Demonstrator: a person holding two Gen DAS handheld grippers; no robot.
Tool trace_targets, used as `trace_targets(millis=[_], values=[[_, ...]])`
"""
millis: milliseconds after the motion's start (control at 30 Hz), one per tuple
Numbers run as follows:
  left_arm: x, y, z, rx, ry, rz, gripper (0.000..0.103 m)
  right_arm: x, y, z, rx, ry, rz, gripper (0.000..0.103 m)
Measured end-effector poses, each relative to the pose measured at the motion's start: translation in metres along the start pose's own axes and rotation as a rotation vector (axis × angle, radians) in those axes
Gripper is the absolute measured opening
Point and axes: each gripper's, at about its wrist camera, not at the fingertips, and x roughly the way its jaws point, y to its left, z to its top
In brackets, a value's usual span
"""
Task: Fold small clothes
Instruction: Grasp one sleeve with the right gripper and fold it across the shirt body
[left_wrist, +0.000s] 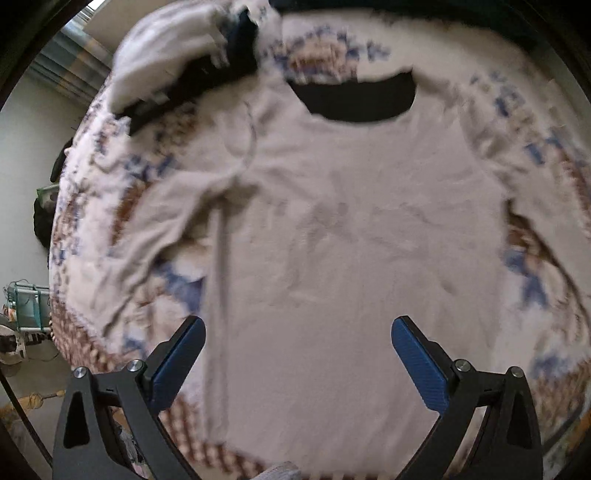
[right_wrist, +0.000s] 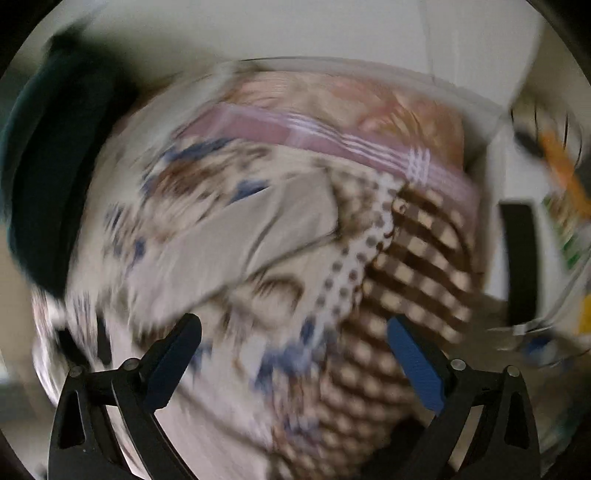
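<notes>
A pale beige long-sleeved top (left_wrist: 332, 229) lies spread flat on a patterned bedspread (left_wrist: 122, 177), its dark neck opening (left_wrist: 358, 98) at the far end. Its left sleeve (left_wrist: 159, 229) lies bent beside the body. My left gripper (left_wrist: 297, 332) is open and empty, hovering over the top's lower part. In the blurred right wrist view one beige sleeve (right_wrist: 236, 236) lies across the bedspread (right_wrist: 229, 369). My right gripper (right_wrist: 293, 332) is open and empty, above the bedspread just short of the sleeve.
A heap of white and dark clothes (left_wrist: 184, 70) sits at the far left of the bed. A pink striped cloth (right_wrist: 332, 144) and a brown checked border (right_wrist: 417, 266) lie at the bed's edge. A dark mass (right_wrist: 48, 166) is at the left. Room clutter (right_wrist: 554, 221) stands beyond.
</notes>
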Motion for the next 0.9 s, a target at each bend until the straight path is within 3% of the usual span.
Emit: trace_targets(millis=[133,233,367,433,467,500,600,767,900], values=[[0.051,-0.017,0.018,-0.020,0.030,0.018,0.103,0.068,-0.035,0.025,0.155,-0.040,0.056,0.084],[0.077,-0.020,0.029,-0.049,0.047,0.006,0.103,0.104,-0.046,0.033,0.247,-0.050,0.107,0.080],[0.091,-0.016,0.036,-0.082,0.040,-0.049,0.103,0.111,-0.040,0.033,0.251,-0.191,0.109,0.077],[0.093,-0.012,0.037,-0.095,0.035,-0.084,0.103,0.112,-0.034,0.033,0.252,-0.218,0.121,0.053],[0.094,-0.010,0.037,-0.099,0.034,-0.094,0.103,0.114,-0.030,0.034,0.249,-0.218,0.119,0.046],[0.095,-0.007,0.037,-0.103,0.034,-0.111,0.103,0.116,-0.026,0.036,0.243,-0.213,0.118,0.033],[0.095,0.003,0.040,-0.110,0.052,-0.157,0.103,0.120,-0.013,0.041,0.224,-0.206,0.084,0.012],[0.082,0.032,0.051,-0.125,0.048,-0.201,0.103,0.092,0.024,0.042,0.094,-0.230,0.060,0.006],[0.058,0.078,0.053,-0.175,-0.007,-0.183,0.103,0.062,0.100,0.023,-0.138,-0.251,0.098,0.005]])
